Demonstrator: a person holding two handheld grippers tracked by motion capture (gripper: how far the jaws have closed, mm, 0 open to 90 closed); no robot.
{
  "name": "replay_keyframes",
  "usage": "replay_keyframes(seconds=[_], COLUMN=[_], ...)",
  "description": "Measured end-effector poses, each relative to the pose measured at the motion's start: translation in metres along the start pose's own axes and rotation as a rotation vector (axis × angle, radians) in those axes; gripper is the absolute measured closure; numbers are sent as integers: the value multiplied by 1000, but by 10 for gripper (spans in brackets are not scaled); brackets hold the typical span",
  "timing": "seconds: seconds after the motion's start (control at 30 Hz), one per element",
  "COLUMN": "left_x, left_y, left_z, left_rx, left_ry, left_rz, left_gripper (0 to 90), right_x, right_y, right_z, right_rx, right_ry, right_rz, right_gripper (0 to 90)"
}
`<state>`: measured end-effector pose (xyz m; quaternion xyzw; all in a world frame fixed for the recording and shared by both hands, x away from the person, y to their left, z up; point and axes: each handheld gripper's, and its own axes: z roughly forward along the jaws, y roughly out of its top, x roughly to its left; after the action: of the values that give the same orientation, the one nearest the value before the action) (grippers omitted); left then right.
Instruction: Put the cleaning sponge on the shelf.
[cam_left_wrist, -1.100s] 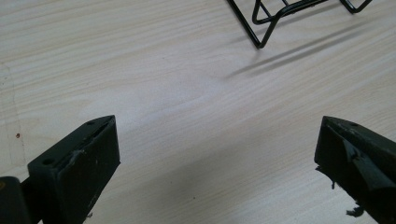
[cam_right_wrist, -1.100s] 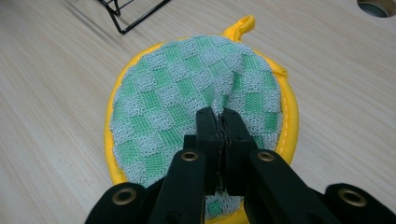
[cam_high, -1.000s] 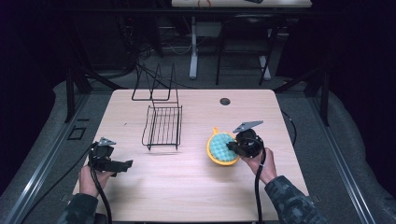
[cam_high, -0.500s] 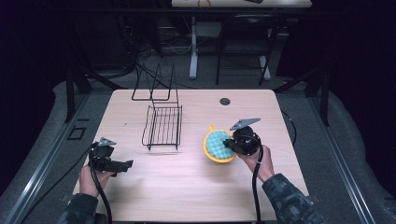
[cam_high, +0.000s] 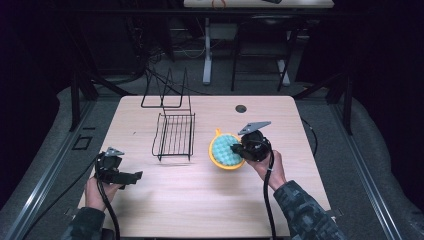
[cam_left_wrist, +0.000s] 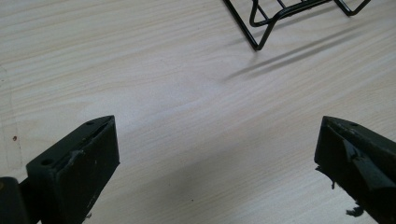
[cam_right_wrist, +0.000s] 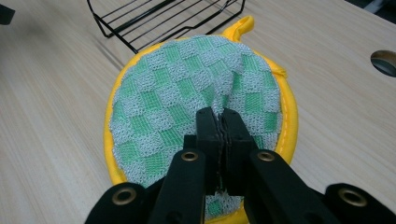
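A round pot holder (cam_high: 223, 151) (cam_right_wrist: 177, 88), green-and-white checked with a yellow rim and a loop, sits right of centre on the wooden table. My right gripper (cam_high: 238, 149) (cam_right_wrist: 220, 117) is shut on it, pinching a fold of its checked cloth near the middle. The side of the pot holder nearest the gripper looks lifted off the wood. At the table's front left, my left gripper (cam_high: 134, 176) (cam_left_wrist: 217, 126) is held low over bare wood, its jaws wide open and nothing between them.
A black wire rack (cam_high: 175, 134) (cam_right_wrist: 154, 18) (cam_left_wrist: 289, 14) stands left of the pot holder, with a taller wire frame (cam_high: 165, 92) behind it. A round cable hole (cam_high: 241, 108) (cam_right_wrist: 385, 60) lies near the table's far edge. Bare wood (cam_high: 200, 200) spans the front.
My right gripper has shifted a little left, toward the rack, and slightly up, taking the pot holder along. The left gripper has stayed where it was.
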<state>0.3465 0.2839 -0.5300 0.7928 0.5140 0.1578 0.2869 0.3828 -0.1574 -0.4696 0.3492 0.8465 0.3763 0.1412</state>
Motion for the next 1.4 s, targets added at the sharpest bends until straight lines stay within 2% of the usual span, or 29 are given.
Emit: replay_keyframes(seconds=[0.33, 1.4], left_x=[-1, -1], left_y=[0, 0], left_z=[0, 0], left_rx=[2, 1], left_ry=[-2, -4], left_rz=[4, 5], left_gripper=[1, 0], right_x=[6, 19], right_y=[10, 31], right_z=[4, 17], right_rx=[-15, -42], right_ry=[11, 51], right_rz=[-20, -41], right_gripper=[879, 878])
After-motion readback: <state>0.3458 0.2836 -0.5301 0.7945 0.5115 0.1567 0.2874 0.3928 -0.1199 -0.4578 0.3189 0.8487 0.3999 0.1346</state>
